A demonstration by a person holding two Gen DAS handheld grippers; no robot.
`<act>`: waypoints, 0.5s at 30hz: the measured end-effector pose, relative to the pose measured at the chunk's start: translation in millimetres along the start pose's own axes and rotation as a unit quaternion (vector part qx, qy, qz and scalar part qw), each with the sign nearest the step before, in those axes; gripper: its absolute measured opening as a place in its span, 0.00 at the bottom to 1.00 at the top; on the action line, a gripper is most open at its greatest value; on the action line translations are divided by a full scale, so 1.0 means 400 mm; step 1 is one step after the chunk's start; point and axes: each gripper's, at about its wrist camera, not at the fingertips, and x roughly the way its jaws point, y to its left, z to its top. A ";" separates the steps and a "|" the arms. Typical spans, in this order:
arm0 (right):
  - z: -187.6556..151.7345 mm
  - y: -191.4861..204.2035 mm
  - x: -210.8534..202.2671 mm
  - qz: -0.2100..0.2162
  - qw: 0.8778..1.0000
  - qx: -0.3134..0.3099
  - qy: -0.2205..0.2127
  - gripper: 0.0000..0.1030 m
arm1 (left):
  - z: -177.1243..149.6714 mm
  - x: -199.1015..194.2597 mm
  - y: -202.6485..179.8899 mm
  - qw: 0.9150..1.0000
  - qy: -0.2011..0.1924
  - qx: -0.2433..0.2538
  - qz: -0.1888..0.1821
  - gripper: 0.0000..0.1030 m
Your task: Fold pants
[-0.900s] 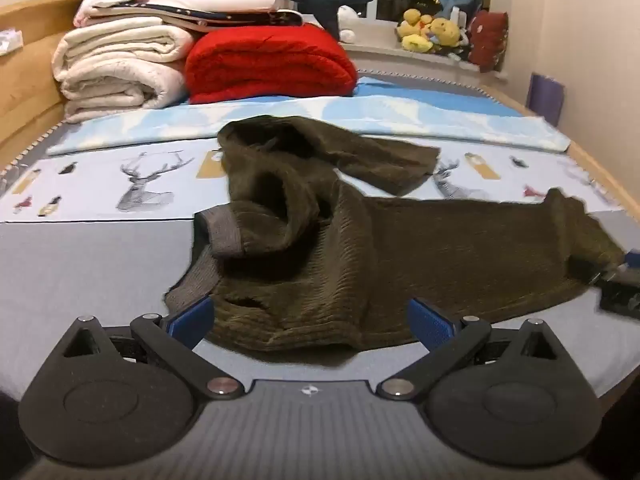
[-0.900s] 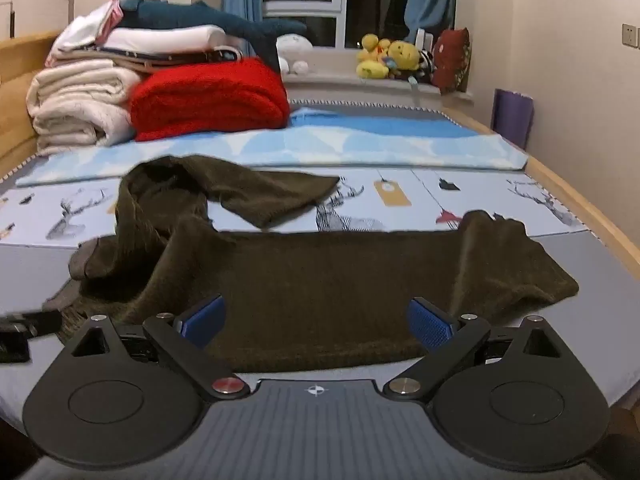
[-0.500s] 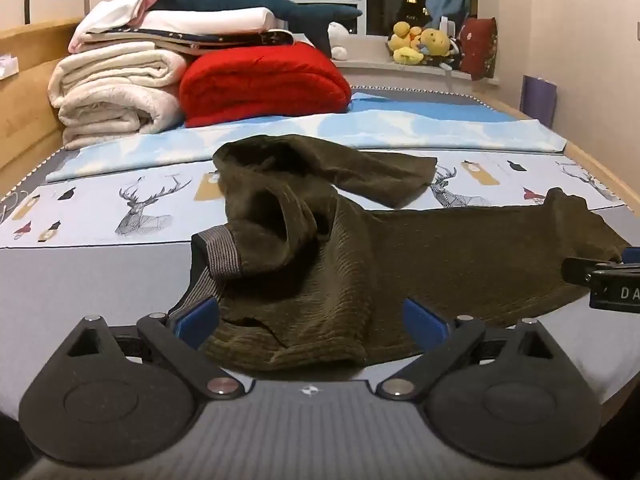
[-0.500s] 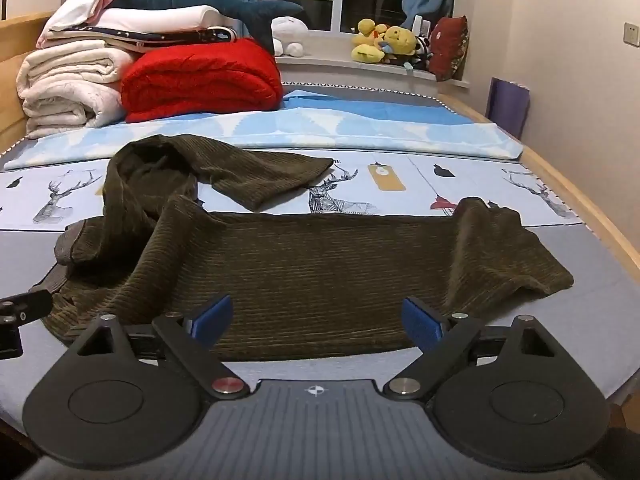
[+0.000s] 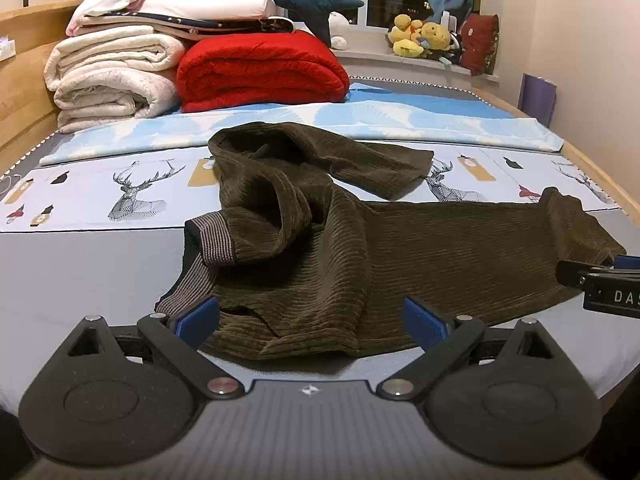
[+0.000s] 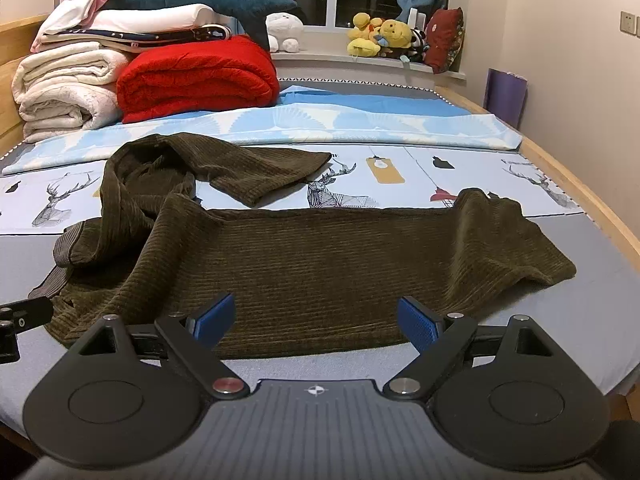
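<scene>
On the bed (image 5: pixel 80 280), rumpled brown corduroy pants (image 5: pixel 400 248) lie unfolded before the left gripper (image 5: pixel 312 322) and right gripper (image 6: pixel 316 320), both spread wide, grasping nothing; "DAS" is legible.

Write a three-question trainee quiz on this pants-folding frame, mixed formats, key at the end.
1. True or false: the left hand-held gripper is clamped on the pants.
2. Multiple choice: what sits next to the red blanket at the head of the bed?
A. a laptop
B. a stack of folded white blankets
C. a laundry basket
3. Fill in: one pant leg lies flat across the bed; the other leg is bent back toward the ____ end.

Key
1. False. Its jaws stand open, with the waist-end edge of the pants just ahead. The right hand-held gripper is open too.
2. B
3. waistband
</scene>
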 end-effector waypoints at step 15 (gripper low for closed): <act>-0.001 0.005 0.011 0.002 1.000 -0.001 0.001 0.87 | -0.002 0.001 -0.001 1.000 0.004 -0.003 -0.001 0.97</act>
